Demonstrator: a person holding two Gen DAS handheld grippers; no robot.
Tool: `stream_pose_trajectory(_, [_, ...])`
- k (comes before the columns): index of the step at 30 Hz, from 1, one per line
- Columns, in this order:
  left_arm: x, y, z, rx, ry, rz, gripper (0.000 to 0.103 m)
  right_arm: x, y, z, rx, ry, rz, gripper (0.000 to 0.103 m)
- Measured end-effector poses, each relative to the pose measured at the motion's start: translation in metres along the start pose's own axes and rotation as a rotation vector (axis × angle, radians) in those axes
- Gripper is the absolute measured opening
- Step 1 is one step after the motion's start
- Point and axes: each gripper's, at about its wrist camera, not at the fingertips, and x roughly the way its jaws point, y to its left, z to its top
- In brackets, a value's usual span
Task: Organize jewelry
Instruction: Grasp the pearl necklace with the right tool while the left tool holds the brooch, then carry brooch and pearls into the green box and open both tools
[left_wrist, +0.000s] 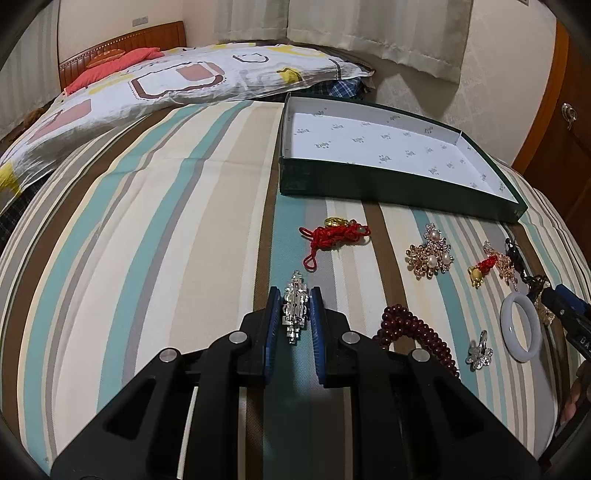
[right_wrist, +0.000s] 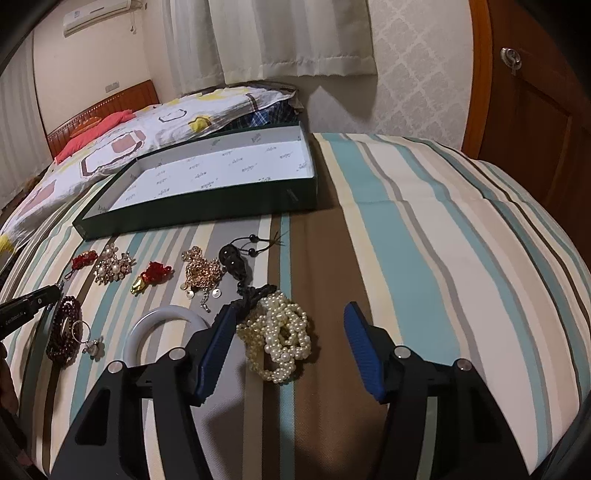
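Note:
My left gripper (left_wrist: 295, 295) is shut on a silver crystal brooch (left_wrist: 294, 314) that lies lengthwise between its blue pads on the striped bedspread. In the right wrist view my right gripper (right_wrist: 290, 310) is open and straddles a heap of cream pearl bracelets (right_wrist: 284, 332), with its pads apart from the beads. An open green box (left_wrist: 369, 184) with a white printed lining stands behind the jewelry and holds nothing. Spread in front of the box are a red knotted cord (left_wrist: 332, 232), a gold pearl brooch (left_wrist: 430, 254), dark red beads (left_wrist: 406, 328) and a white bangle (left_wrist: 521, 328).
A black cord pendant (right_wrist: 231, 258) touches the pearls at the right gripper's left finger. A gold sequin brooch (right_wrist: 203, 273) and a red-gold charm (right_wrist: 153, 275) lie nearby. A patterned quilt (left_wrist: 166, 85) is piled at the bed's far side; a wooden door (right_wrist: 535, 129) stands to the right.

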Motion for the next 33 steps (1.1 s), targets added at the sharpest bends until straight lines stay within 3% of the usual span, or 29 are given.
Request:
stream_pose_trajectory(8, [-0.001, 0.000, -0.001, 0.000, -0.001, 0.000, 0.016, 0.012, -0.001, -0.003, -0.011, 0.037, 0.002, 0.057])
stream_pose_trajectory(10, [-0.001, 0.000, -0.002, 0.000, -0.001, 0.001, 0.016, 0.012, 0.000, -0.004, -0.021, 0.033, 0.016, 0.039])
stream_pose_trajectory(15, [-0.003, 0.001, -0.004, -0.005, -0.003, 0.002, 0.016, 0.012, -0.003, -0.004, -0.022, 0.031, 0.032, 0.024])
stream_pose_trajectory(33, [-0.029, 0.001, -0.003, -0.014, -0.054, -0.012, 0.016, -0.019, 0.001, 0.004, 0.000, -0.035, 0.050, 0.021])
